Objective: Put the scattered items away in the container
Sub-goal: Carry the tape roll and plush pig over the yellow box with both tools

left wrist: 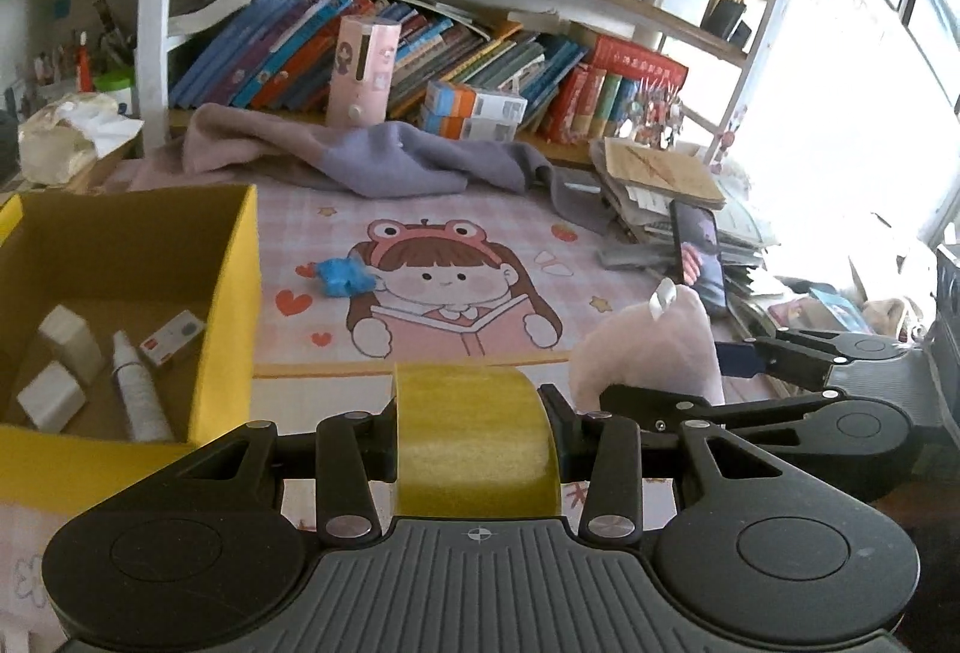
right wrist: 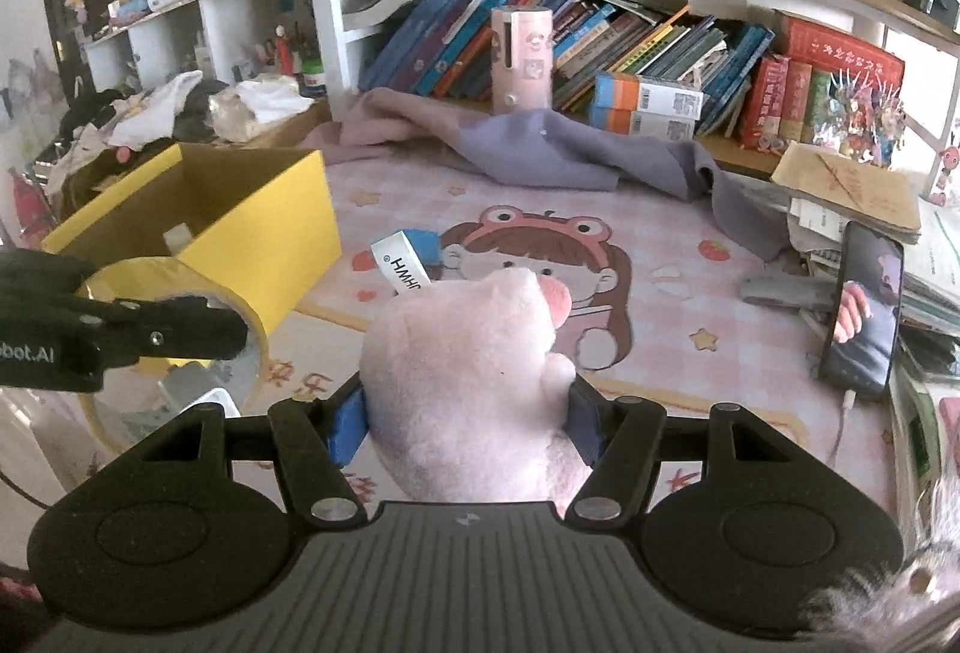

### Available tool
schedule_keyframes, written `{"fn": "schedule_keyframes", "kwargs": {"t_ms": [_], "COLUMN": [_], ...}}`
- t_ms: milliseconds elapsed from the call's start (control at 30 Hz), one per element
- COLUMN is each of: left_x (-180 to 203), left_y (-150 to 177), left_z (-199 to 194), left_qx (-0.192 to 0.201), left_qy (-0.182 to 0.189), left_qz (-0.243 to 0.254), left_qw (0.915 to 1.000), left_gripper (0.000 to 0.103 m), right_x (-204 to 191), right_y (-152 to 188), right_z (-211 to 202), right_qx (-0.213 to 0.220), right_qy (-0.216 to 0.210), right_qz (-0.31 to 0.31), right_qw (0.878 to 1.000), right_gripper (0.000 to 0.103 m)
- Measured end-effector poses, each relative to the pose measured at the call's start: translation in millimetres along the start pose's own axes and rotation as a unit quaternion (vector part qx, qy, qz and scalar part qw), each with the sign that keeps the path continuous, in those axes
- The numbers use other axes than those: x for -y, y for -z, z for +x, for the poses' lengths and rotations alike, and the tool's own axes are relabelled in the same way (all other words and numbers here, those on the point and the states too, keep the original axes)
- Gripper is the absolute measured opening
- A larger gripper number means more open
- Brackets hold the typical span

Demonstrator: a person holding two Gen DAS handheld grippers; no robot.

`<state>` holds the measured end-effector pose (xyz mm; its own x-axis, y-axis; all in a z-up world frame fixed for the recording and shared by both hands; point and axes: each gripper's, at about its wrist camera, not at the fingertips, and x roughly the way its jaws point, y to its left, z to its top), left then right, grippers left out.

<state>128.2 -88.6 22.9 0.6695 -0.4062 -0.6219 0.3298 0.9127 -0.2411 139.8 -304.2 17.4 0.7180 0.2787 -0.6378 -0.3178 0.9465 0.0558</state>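
- Left hand-held gripper (left wrist: 474,437) pinches a yellow tape roll (left wrist: 474,443) just right of the yellow cardboard box (left wrist: 228,293).
- Right hand-held gripper (right wrist: 465,425) pinches a pink plush toy (right wrist: 468,377), farther right.
- Step: carrying both; next, release inside the box.

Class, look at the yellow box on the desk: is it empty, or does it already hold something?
Not empty. The yellow box is open-topped, and on its floor lie two white blocks, a white tube and a small red-and-white carton.
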Motion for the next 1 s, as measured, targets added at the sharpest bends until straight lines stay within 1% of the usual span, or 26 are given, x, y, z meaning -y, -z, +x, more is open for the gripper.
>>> {"fn": "schedule_keyframes", "kwargs": {"t_ms": [300,467,667,800,1000], "left_x": [-36,-57,-74,-91,-113], "left_y": [34,58,81,96,108], "left_z": [-42,-70,-105,-125,-148], "left_qx": [0.004,0.006,0.019,0.012,0.009], "left_qy": [0.002,0.004,-0.018,-0.029,-0.045], "left_qz": [-0.034,-0.059,-0.034,-0.037,-0.042], "left_qw": [0.9994,0.9983,0.9991,0.9988,0.9980], "left_gripper": [0.041,0.041,0.041,0.041,0.041], "right_x": [-51,-95,-146,-177,-216], "right_y": [13,26,43,53,60], "right_z": [-10,-21,-34,-37,-39], "right_qx": [-0.009,-0.020,-0.026,-0.029,-0.029], "right_qy": [0.012,0.009,0.001,-0.014,-0.038], "right_qz": [0.003,-0.024,-0.040,-0.045,-0.053], "right_qw": [1.000,0.999,0.999,0.998,0.997], "right_gripper": [0.062,0.062,0.062,0.063,0.063]}}
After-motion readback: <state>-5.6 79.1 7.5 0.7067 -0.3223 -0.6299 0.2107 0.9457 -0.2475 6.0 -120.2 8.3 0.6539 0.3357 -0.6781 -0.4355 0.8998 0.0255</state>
